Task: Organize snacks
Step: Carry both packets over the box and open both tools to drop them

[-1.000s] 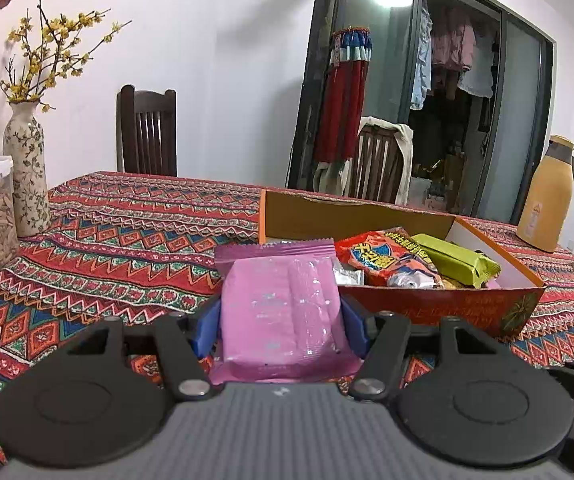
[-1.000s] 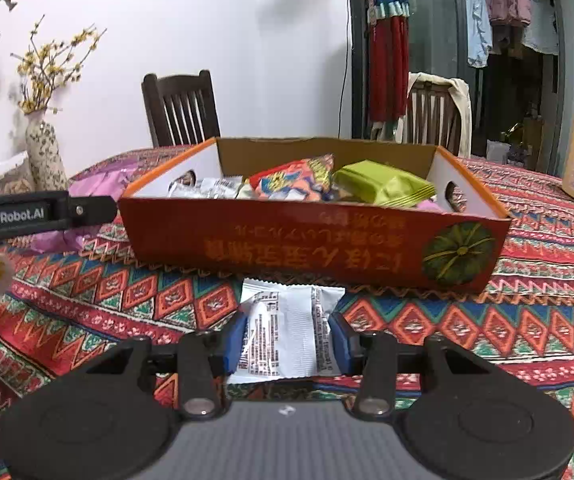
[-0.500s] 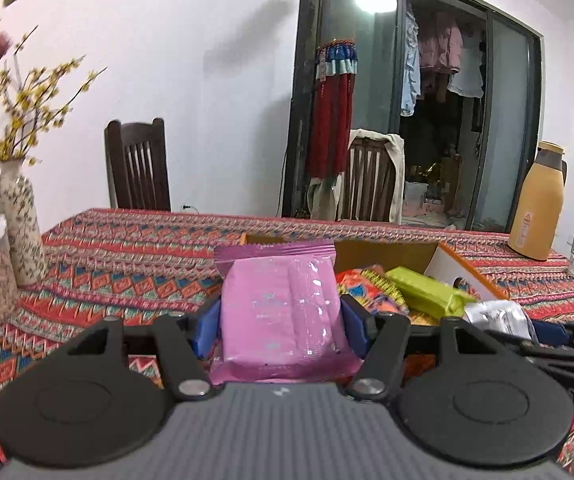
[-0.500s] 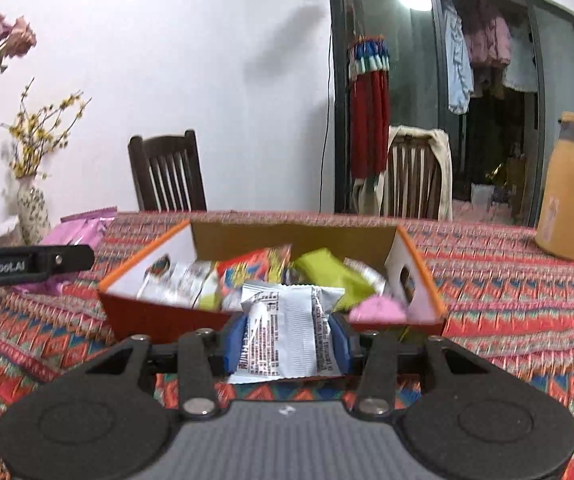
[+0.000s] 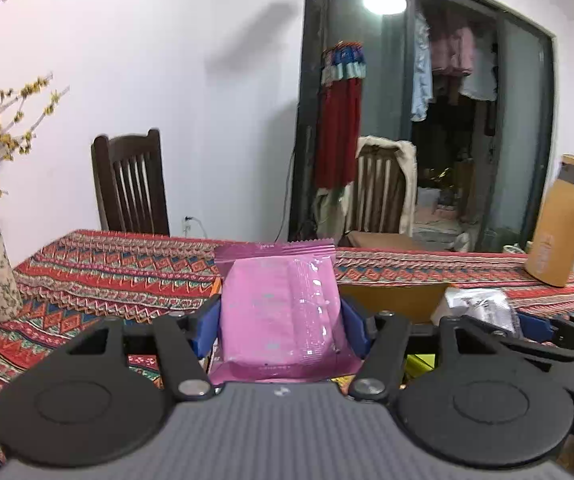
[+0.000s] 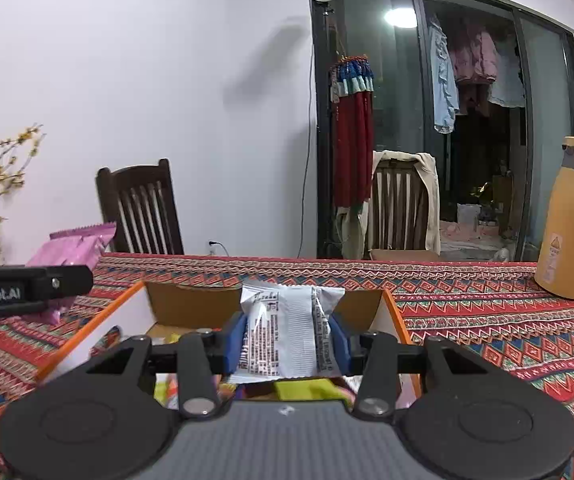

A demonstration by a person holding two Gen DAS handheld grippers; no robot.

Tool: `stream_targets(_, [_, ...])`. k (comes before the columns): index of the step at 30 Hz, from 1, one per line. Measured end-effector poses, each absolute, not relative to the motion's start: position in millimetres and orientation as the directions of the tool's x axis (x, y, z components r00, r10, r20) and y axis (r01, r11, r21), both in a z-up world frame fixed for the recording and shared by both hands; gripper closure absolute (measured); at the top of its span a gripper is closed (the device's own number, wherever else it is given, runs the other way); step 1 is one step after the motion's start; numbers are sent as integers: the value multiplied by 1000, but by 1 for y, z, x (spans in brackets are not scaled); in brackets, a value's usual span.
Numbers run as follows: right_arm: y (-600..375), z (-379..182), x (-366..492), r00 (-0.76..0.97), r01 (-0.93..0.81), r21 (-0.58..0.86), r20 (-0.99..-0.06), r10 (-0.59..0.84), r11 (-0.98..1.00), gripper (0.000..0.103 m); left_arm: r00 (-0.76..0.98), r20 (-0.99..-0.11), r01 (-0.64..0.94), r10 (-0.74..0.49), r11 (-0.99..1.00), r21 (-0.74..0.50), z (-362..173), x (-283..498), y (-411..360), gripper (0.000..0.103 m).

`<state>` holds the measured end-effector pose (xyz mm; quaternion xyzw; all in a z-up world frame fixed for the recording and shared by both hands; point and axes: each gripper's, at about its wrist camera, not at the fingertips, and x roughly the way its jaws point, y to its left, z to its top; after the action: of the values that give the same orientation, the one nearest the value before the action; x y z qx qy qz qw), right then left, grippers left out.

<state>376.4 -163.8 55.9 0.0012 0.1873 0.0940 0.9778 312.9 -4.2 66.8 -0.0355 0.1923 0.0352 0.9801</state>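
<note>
Over the last second both packets have been raised from desk level and carried over the orange cardboard box (image 6: pixel 391 312). The white packet (image 6: pixel 287 332), which lay on the patterned cloth in front of the box, is now held above its open interior by the right gripper (image 6: pixel 287 338). The pink packet (image 5: pixel 283 312) has been brought by the left gripper (image 5: pixel 281 326) from left of the box to above its edge, closer to the right gripper.

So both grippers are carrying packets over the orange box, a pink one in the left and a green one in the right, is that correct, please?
Nearly: the right gripper holds a white packet, not a green one, as the right wrist view shows. The left gripper does hold the pink packet, both above the orange box.
</note>
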Motion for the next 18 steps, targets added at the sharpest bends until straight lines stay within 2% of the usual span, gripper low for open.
stream_targets(6, [-169, 29, 398, 904, -187, 54, -382, 193, 981, 59, 906, -415, -112, 88, 993, -33, 29, 342, -3, 40])
stream_targets(12, [-168, 19, 402, 889, -188, 62, -414, 196, 980, 58, 885, -460, -103, 78, 994, -29, 17, 349, 3, 40])
stream_targets(13, [-169, 18, 403, 887, -184, 60, -420, 193, 981, 58, 884, -460, -109, 83, 994, -30, 17, 348, 4, 37])
stream_targets(14, [-170, 18, 402, 887, -177, 60, -422, 186, 982, 55, 888, -452, -114, 89, 993, -29, 18, 345, 4, 23])
stream_targets(15, [-171, 17, 402, 888, -171, 64, -423, 182, 983, 41, 893, -440, -123, 97, 992, -31, 21, 342, 4, 14])
stream_targets(16, [-171, 18, 402, 889, -163, 69, -423, 177, 984, 31, 900, -421, -136, 111, 990, -29, 22, 338, 4, 0])
stream_targets(17, [-173, 18, 400, 892, -152, 74, -419, 169, 986, 14, 908, -400, -144, 123, 989, -23, 24, 334, 3, 0])
stream_targets(18, [-174, 18, 398, 897, -140, 75, -413, 159, 987, 3, 912, -391, -148, 128, 989, -19, 26, 333, 3, 0])
